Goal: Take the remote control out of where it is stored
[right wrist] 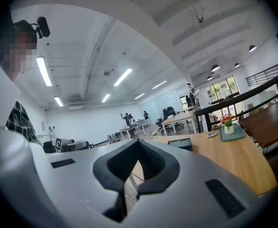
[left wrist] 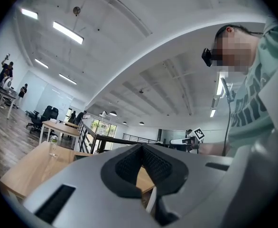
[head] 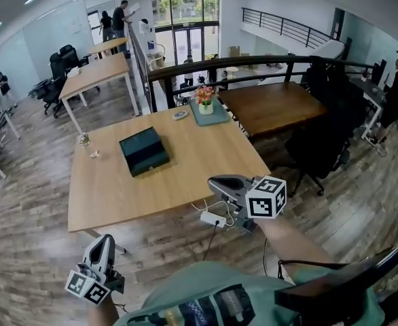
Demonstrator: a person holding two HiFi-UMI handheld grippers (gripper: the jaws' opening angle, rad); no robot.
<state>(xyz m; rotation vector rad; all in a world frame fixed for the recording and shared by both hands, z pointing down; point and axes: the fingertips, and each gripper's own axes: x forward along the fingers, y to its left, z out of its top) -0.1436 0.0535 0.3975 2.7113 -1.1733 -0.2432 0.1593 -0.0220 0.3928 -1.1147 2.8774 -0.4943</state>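
Hovering empty, jaws together: L gripper; R gripper.

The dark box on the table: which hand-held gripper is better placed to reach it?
Right, probably. The right hand-held gripper is at the table's near edge, pointing toward the dark box; the left hand-held gripper is farther back, off the table.

"Where does the head camera look?"
"Forward and steeply down, over the whole worktop from its near edge."
"And the other two?"
"Each rides close behind its own jaws, facing level: left tongs, right tongs. Each glimpses the other, and both share that worktop."
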